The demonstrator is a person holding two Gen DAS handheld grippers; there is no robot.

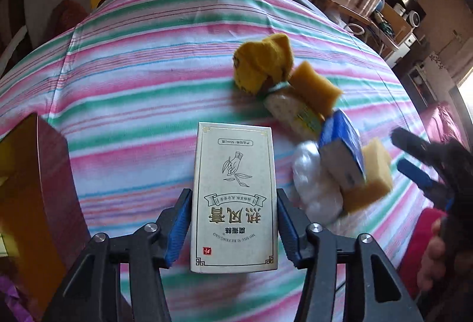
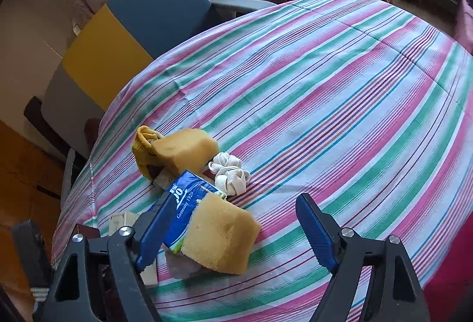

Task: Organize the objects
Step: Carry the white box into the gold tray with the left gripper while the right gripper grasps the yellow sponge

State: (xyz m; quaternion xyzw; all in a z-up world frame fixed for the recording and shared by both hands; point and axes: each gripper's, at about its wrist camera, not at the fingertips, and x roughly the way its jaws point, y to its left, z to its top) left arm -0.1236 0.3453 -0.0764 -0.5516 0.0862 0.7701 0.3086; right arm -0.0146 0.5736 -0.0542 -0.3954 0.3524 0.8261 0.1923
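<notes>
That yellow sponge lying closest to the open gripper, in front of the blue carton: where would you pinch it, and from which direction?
I'd pinch the near sponge across its two broad flat faces, coming from the right gripper's side over the bare striped cloth. It is a soft block, so the open fingers can squeeze it. The blue carton leans against its far side, so that side looks blocked.

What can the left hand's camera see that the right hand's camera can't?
Only the left wrist view shows the cream box clamped in the left gripper, plus the right gripper hovering open.

Only the right wrist view shows the white cord bundle on the striped cloth.

Both show the yellow sock, two sponges and the blue carton in one pile.
</notes>
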